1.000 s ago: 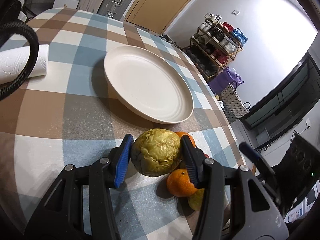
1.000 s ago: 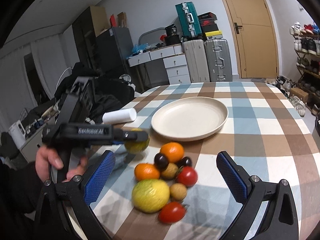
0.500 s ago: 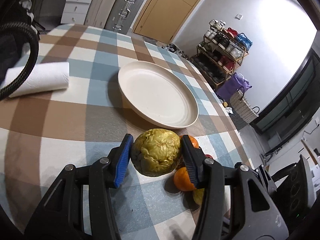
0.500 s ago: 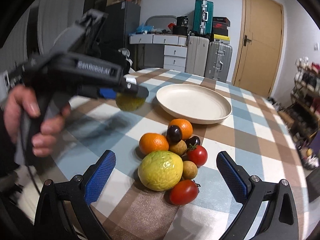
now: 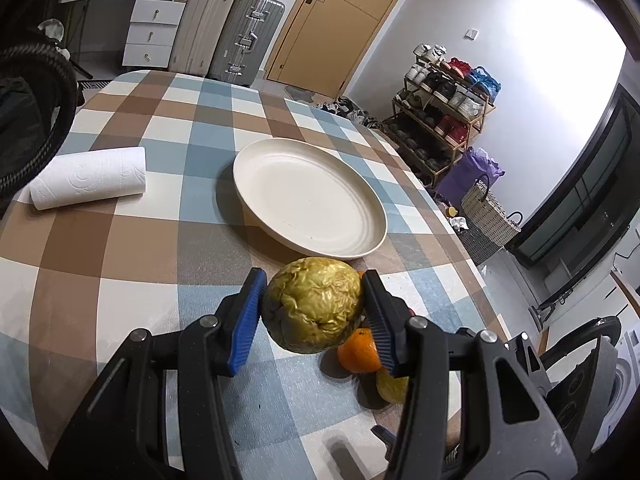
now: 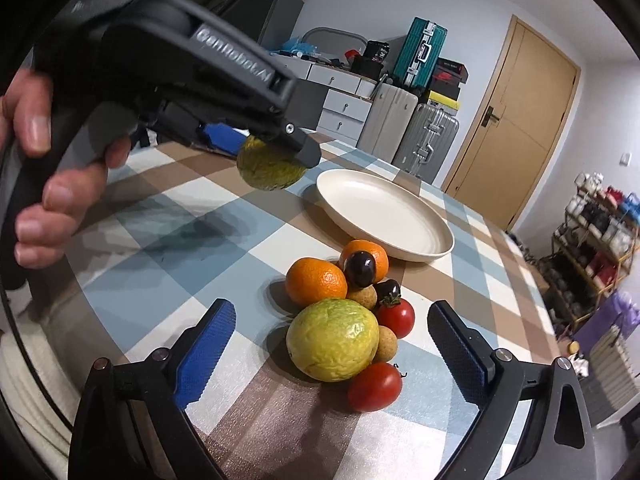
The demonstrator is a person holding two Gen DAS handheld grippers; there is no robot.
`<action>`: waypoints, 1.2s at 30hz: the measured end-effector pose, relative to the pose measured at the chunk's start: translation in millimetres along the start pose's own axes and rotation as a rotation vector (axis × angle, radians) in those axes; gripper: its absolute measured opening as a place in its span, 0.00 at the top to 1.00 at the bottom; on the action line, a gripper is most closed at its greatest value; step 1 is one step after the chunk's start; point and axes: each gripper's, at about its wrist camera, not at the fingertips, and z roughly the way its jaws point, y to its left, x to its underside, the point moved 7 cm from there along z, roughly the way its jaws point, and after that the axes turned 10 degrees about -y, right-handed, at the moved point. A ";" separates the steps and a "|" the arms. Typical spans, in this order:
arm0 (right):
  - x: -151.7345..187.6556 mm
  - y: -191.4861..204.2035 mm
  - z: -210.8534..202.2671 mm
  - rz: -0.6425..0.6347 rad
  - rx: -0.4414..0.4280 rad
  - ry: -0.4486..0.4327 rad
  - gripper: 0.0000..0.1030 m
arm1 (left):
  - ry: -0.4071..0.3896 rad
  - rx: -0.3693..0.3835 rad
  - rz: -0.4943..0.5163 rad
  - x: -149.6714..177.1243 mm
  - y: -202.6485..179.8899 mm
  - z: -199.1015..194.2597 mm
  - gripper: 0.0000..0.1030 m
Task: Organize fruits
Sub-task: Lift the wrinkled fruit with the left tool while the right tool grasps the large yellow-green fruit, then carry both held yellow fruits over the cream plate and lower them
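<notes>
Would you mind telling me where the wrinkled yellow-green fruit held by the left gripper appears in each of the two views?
Left wrist view: the wrinkled fruit sits low at centre, clamped between the left gripper's blue pads.
Right wrist view: it shows upper left of centre, partly hidden under the gripper's black body, off the table.
Shared landmark: the empty cream plate, just beyond the fruit in both.

A plate (image 5: 308, 200) is sitting on the table (image 5: 120, 248), with a paper roll (image 5: 90, 178) lying well to its left. A fruit (image 5: 316, 310) is hanging above the table, between the left gripper's (image 5: 314, 312) fingers, just before the plate. The fruit pile (image 6: 348, 312) is lying near the plate's front rim, ahead of the right gripper (image 6: 330, 354), whose fingers are standing wide apart on either side.
</notes>
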 end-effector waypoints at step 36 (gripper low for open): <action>-8.2 -57.7 -8.2 0.320 -0.073 -0.072 0.49 | 0.001 -0.013 0.007 -4.7 -5.2 -3.8 0.55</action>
